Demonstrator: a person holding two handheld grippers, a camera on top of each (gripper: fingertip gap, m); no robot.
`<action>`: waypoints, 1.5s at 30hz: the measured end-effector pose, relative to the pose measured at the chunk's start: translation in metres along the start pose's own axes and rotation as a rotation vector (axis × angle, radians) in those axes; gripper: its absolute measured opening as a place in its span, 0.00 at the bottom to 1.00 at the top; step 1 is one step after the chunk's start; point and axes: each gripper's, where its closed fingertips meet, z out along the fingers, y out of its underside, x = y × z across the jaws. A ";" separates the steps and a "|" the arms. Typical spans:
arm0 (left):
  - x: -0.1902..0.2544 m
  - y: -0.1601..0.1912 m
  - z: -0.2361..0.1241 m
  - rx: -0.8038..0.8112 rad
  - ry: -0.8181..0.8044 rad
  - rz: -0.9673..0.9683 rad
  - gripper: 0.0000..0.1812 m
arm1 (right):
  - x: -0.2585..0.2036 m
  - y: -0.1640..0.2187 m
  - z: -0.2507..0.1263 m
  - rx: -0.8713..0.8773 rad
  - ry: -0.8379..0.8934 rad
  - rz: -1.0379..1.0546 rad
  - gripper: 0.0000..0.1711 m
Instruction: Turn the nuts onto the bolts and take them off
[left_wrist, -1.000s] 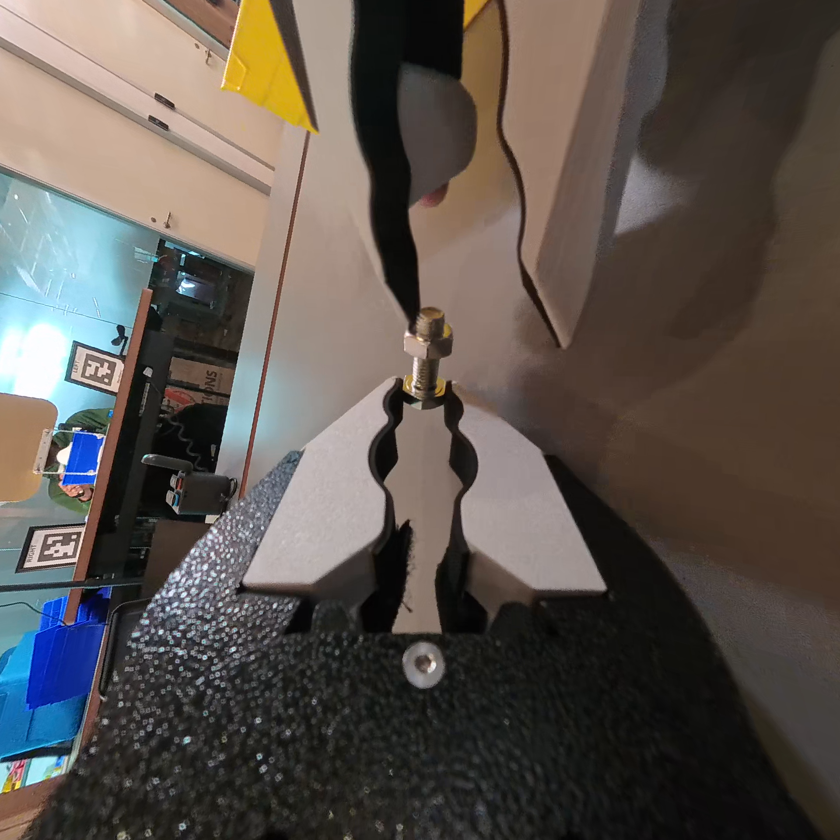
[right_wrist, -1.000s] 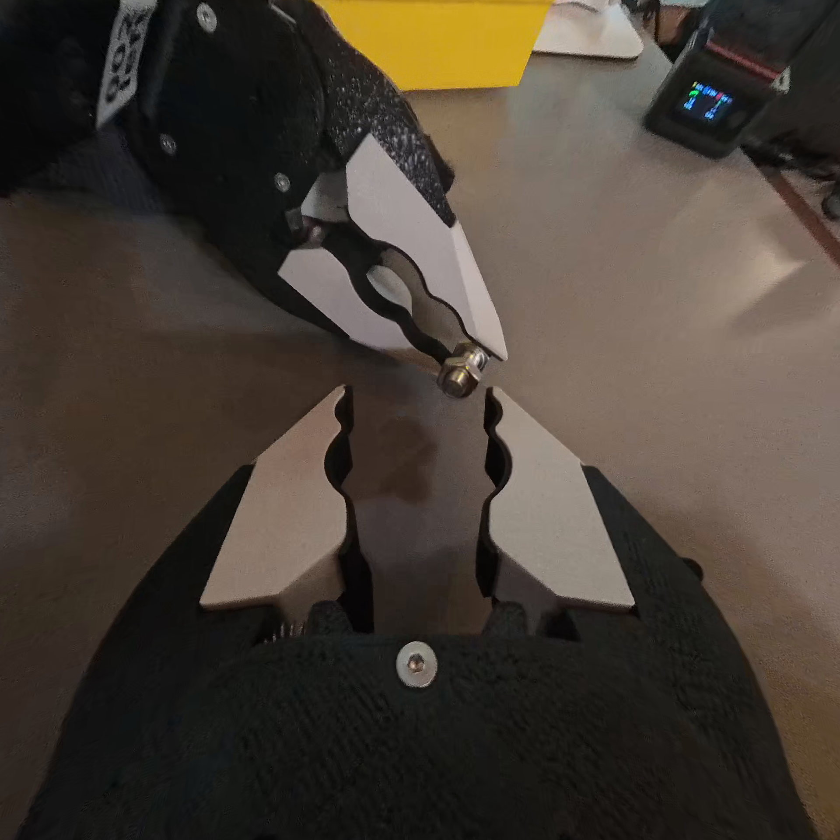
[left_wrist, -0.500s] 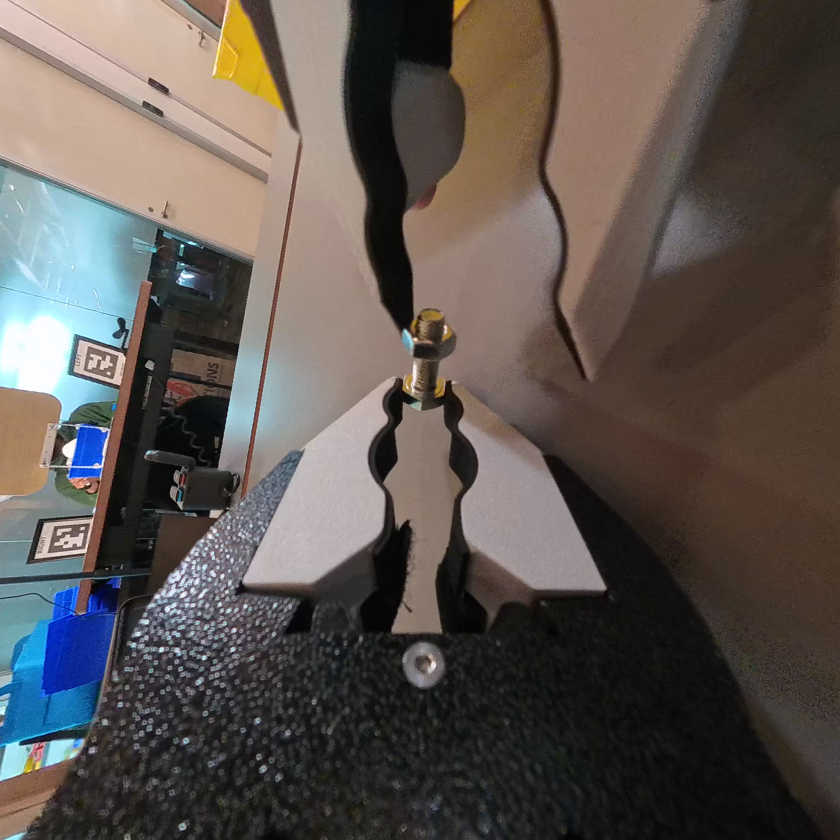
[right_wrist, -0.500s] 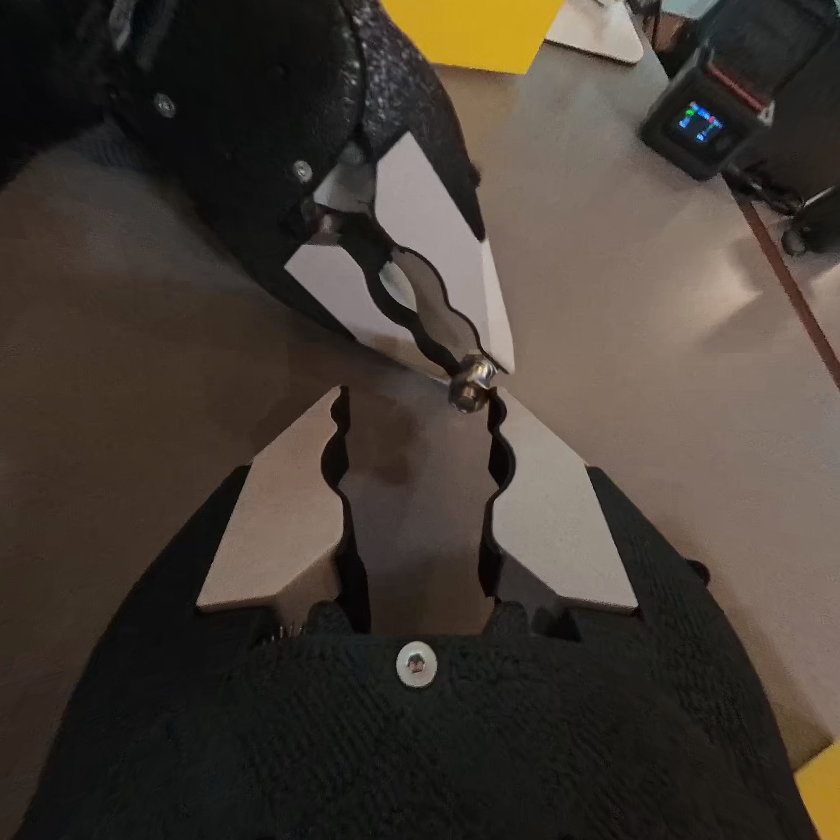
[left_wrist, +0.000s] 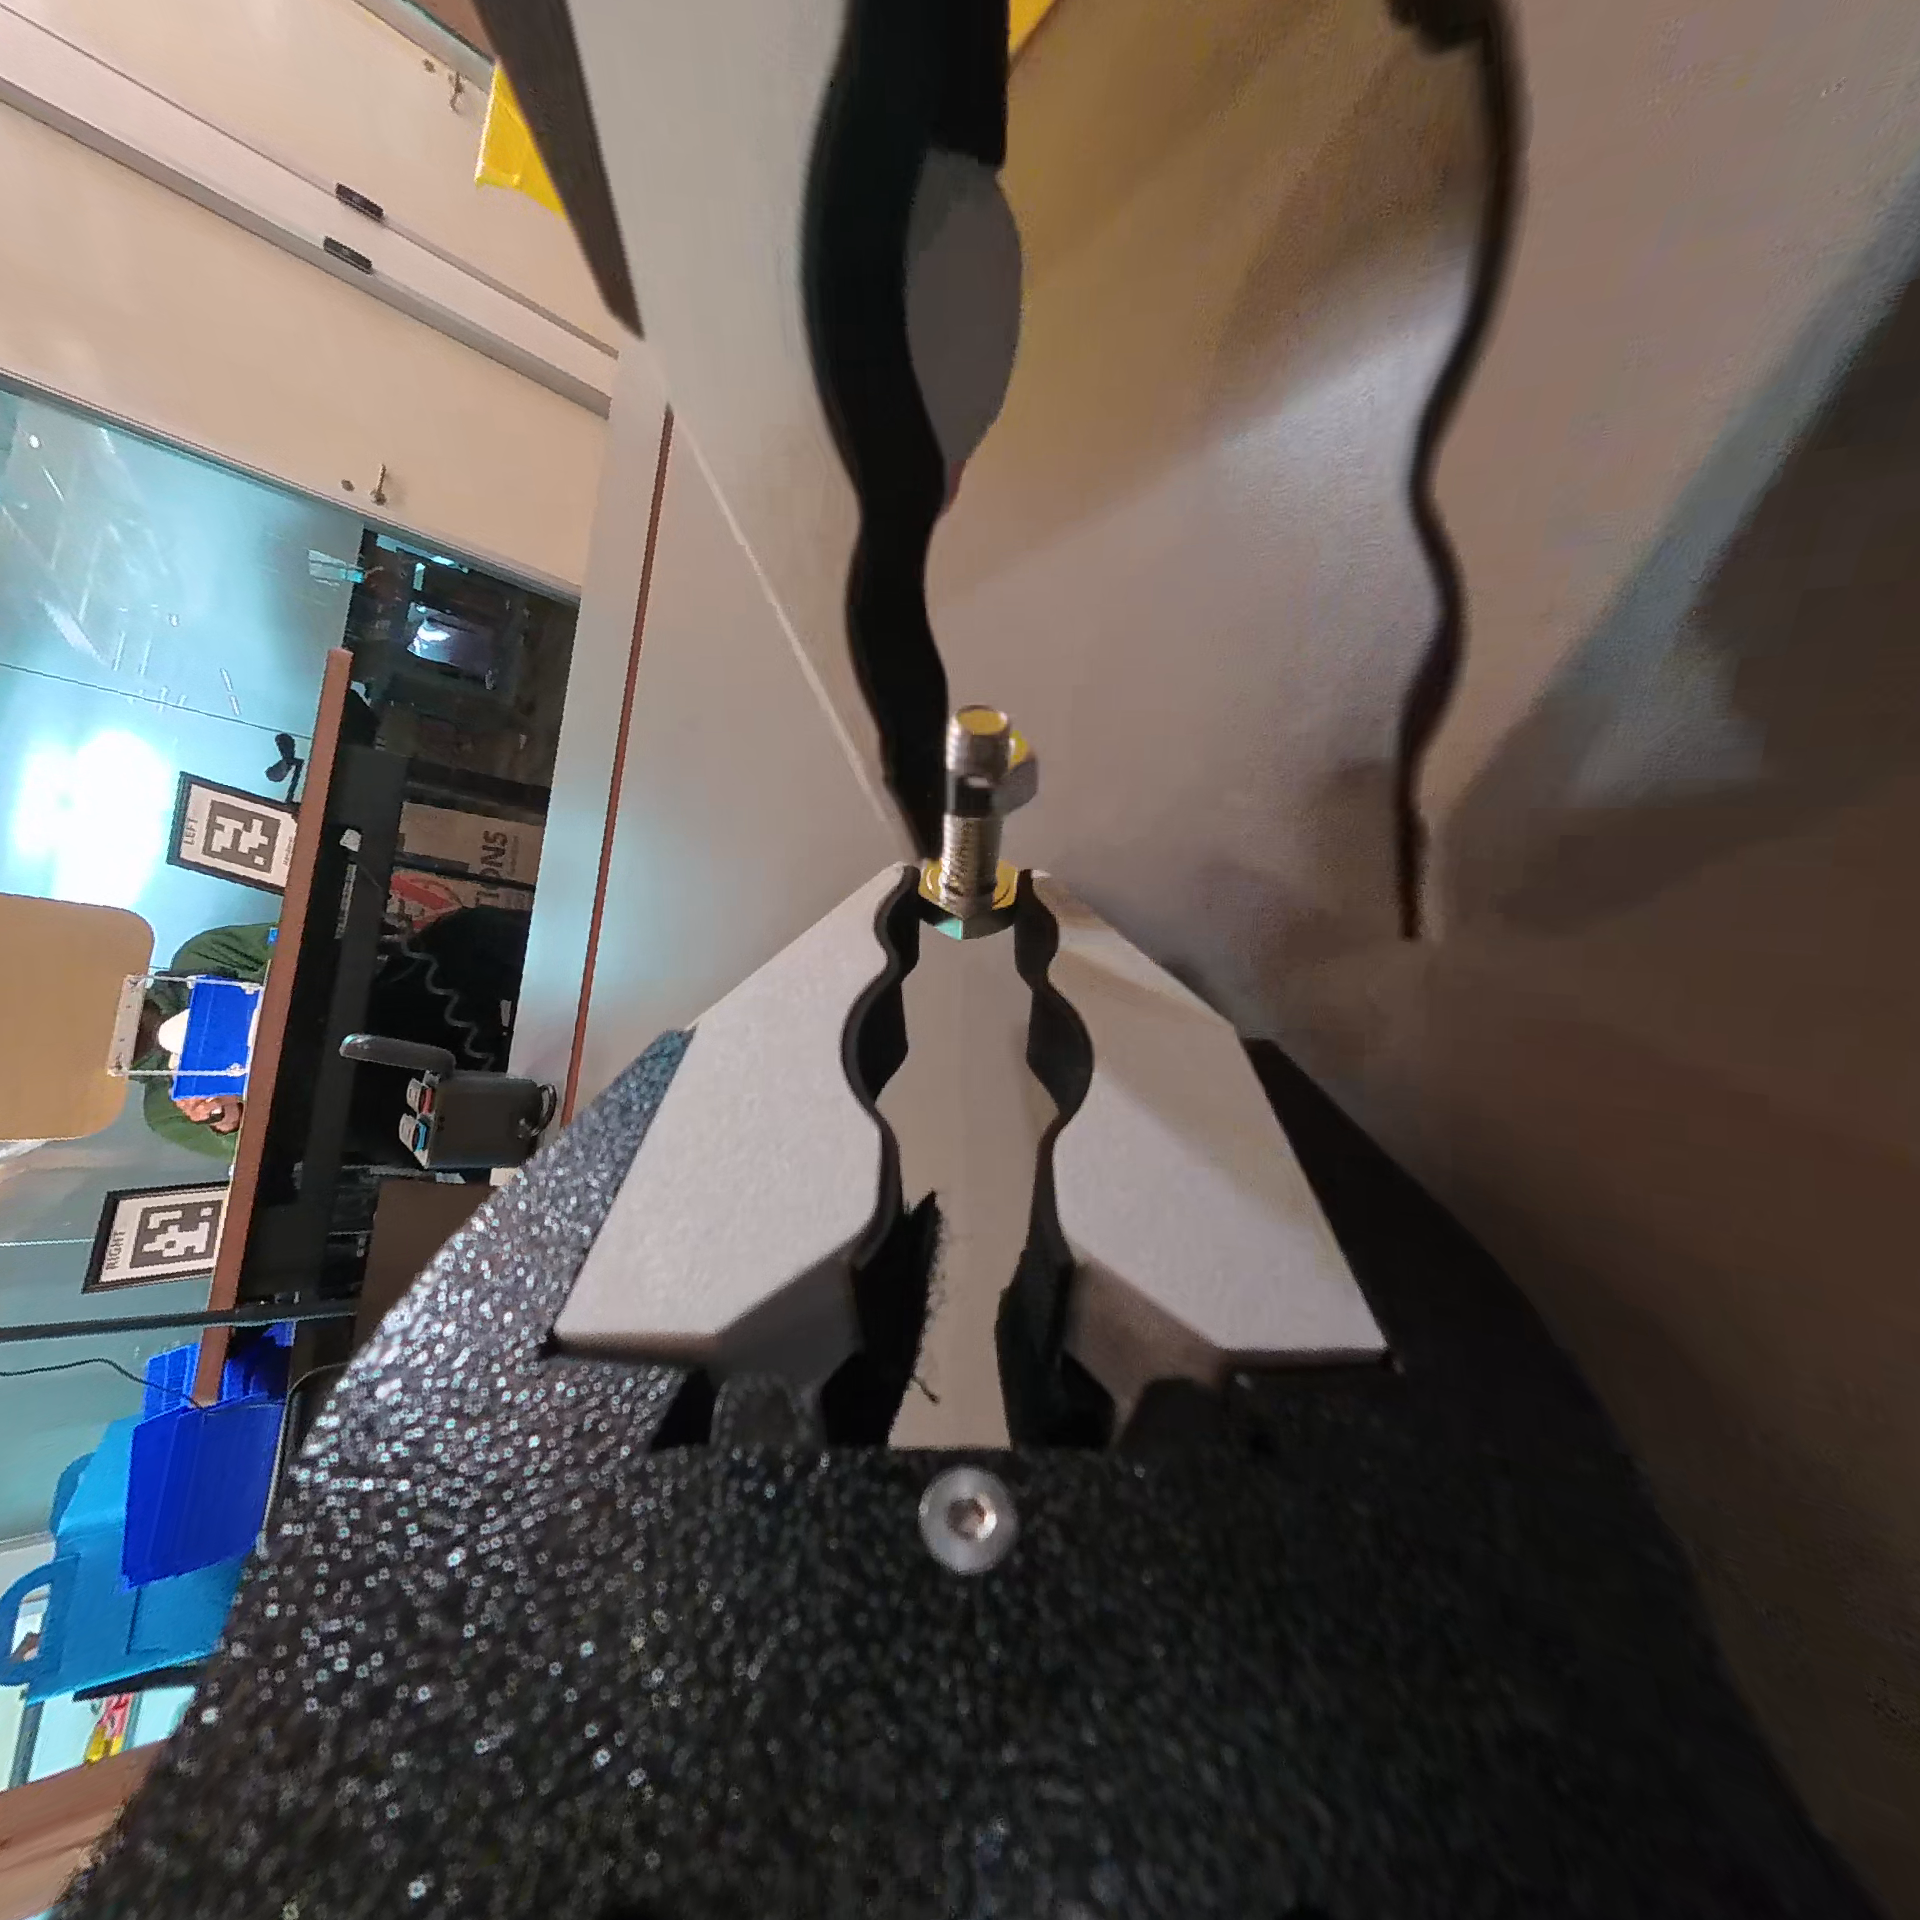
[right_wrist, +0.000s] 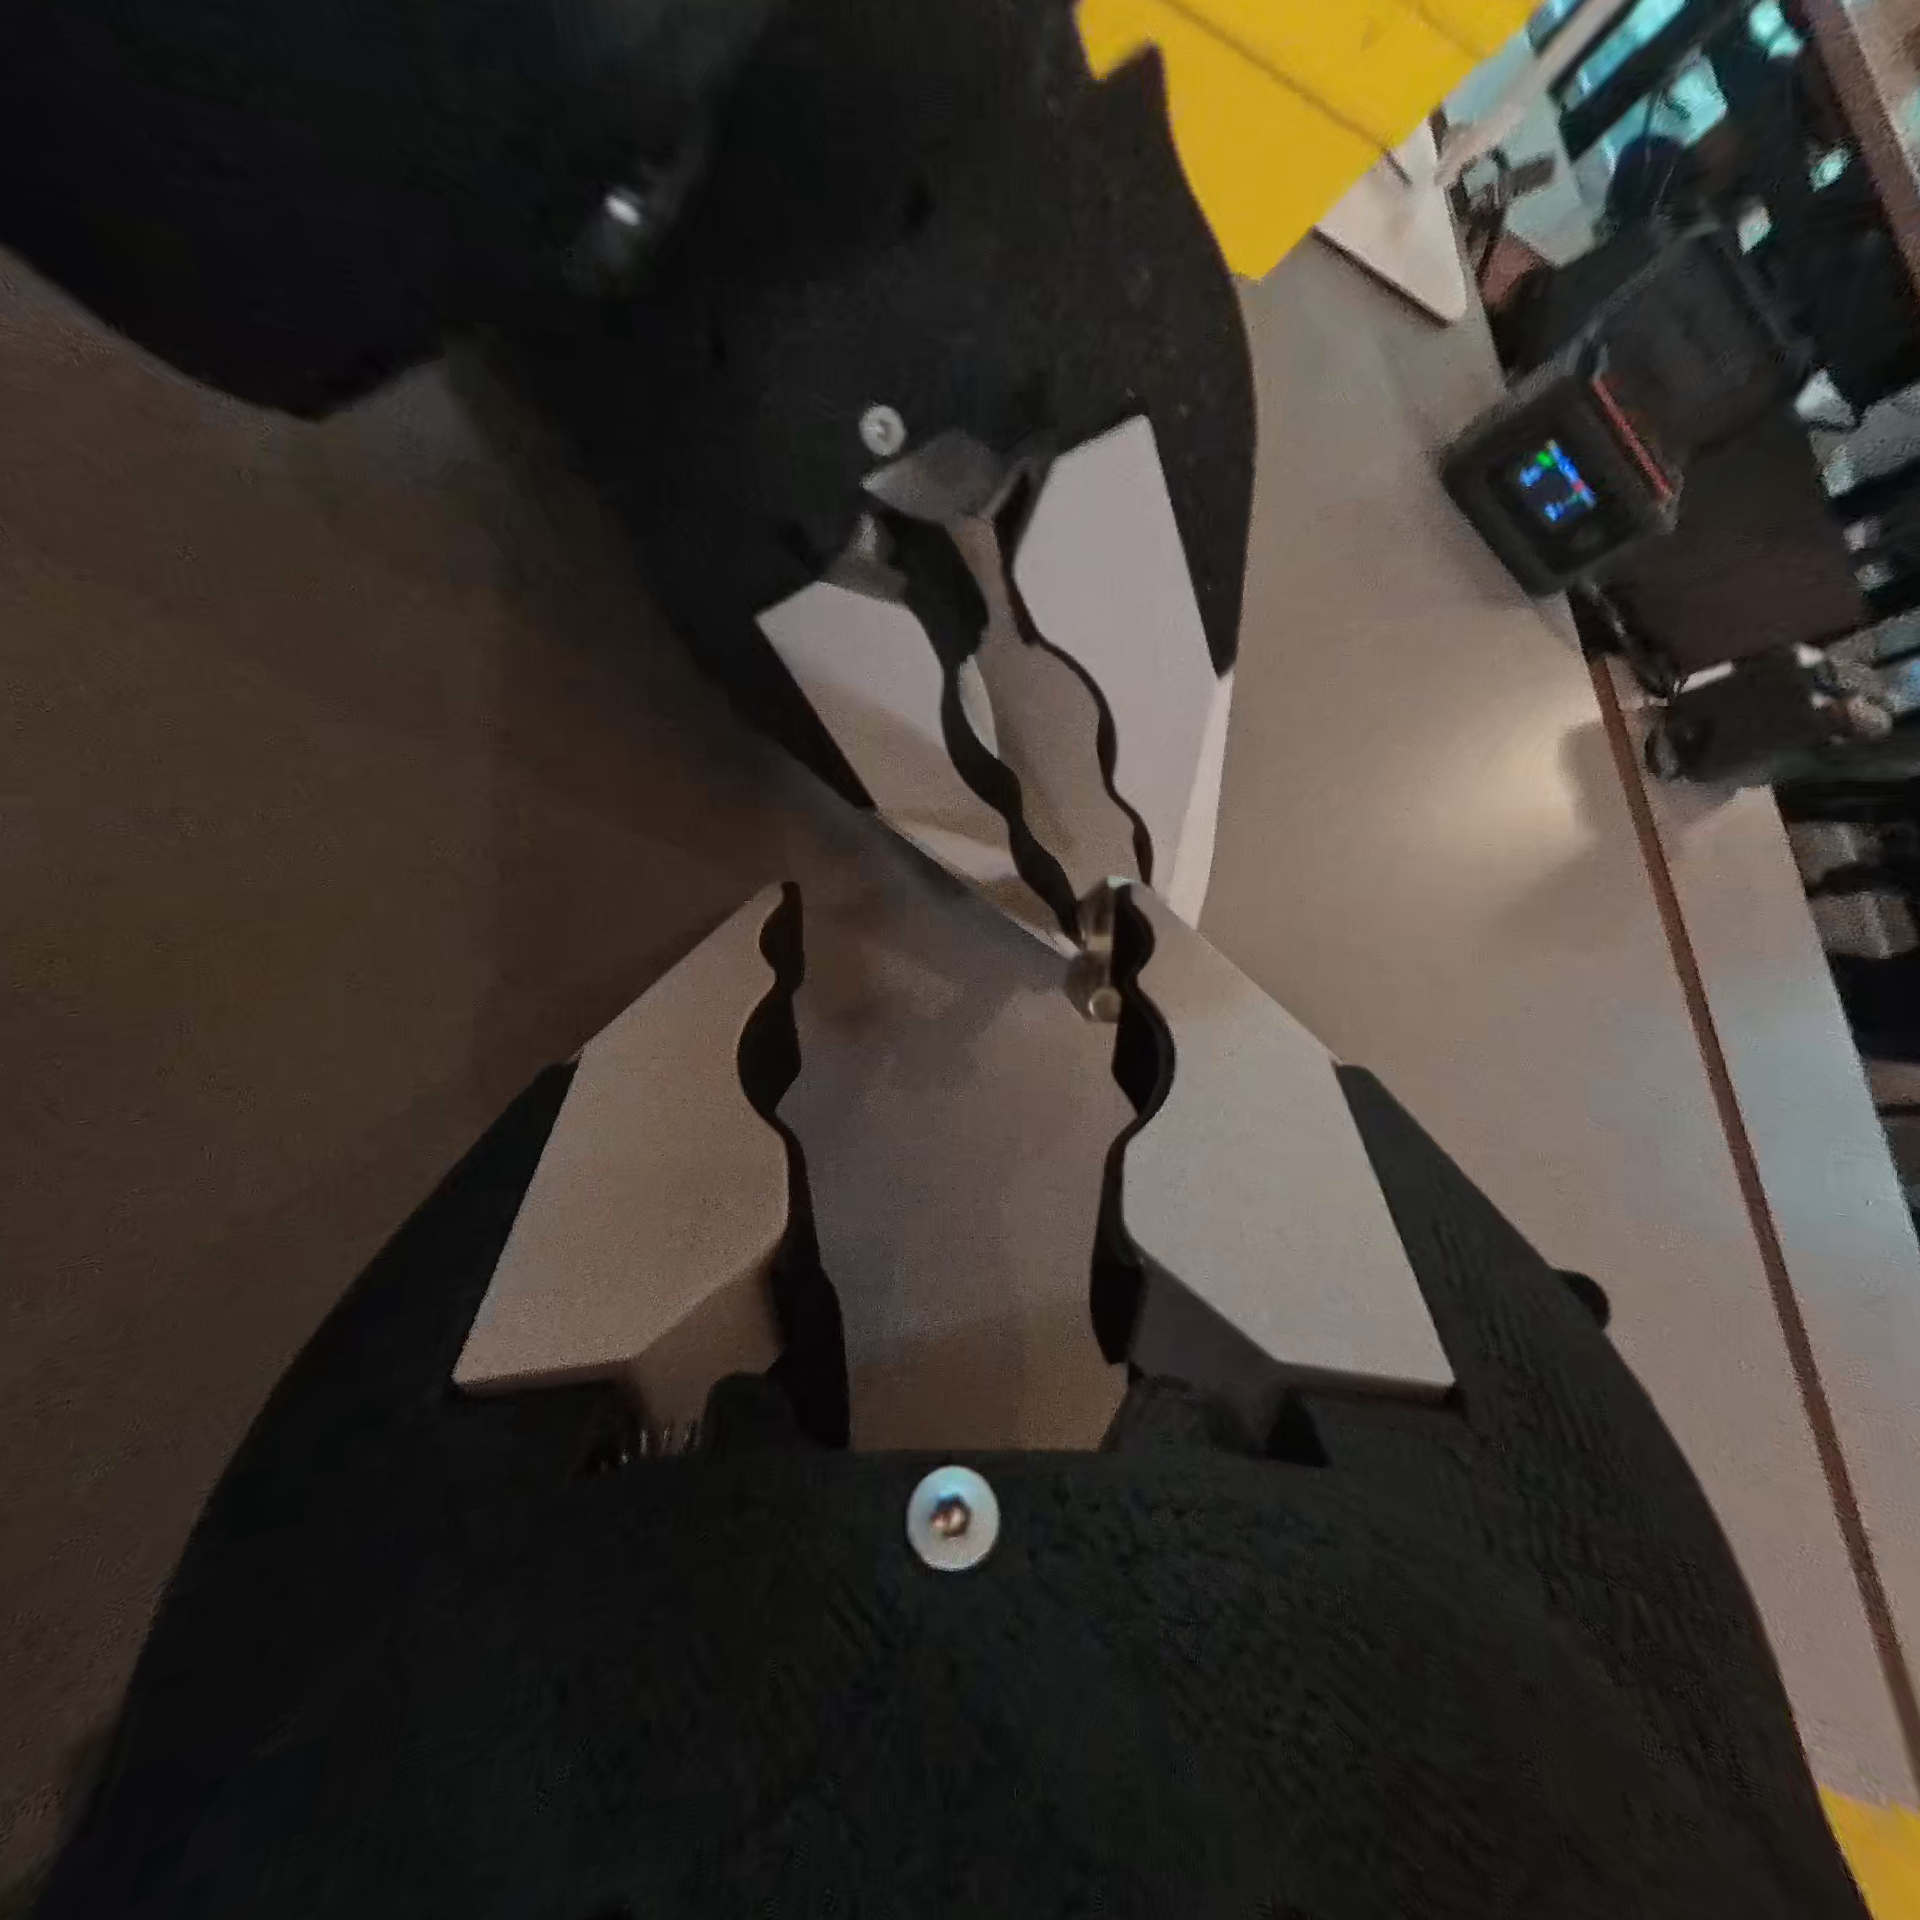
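Here, left gripper (left_wrist: 961, 904) pinched tight on hex head of bolt (left_wrist: 971, 831), shank pointing away from camera, held above grey table (right_wrist: 1403, 935). Nut (left_wrist: 1003, 774) sits near thread tip. Right gripper (right_wrist: 951, 925) spread wide, one finger (right_wrist: 1226, 1039) touching nut side, other well clear. Step judged: getting grip on nut to spin it. Next move calls for centring fingers round nut flats, then closing. Writing: printed marker cards (left_wrist: 234, 836) on far glass, not transcribed.

A smooth grey surface (right_wrist: 1403, 935) carries a yellow bin (right_wrist: 1278, 114) at its far edge and a small black device with a lit screen (right_wrist: 1558, 488) far right.
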 end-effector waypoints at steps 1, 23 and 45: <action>0.000 0.000 0.000 -0.003 0.001 -0.006 0.09 | -0.001 -0.004 0.000 0.012 0.008 -0.023 0.35; -0.001 0.000 0.001 -0.016 0.005 -0.024 0.09 | 0.017 0.015 -0.005 -0.032 0.013 0.185 0.27; -0.002 0.001 0.002 -0.029 0.018 -0.055 0.09 | 0.024 0.007 -0.010 -0.017 0.072 0.178 0.26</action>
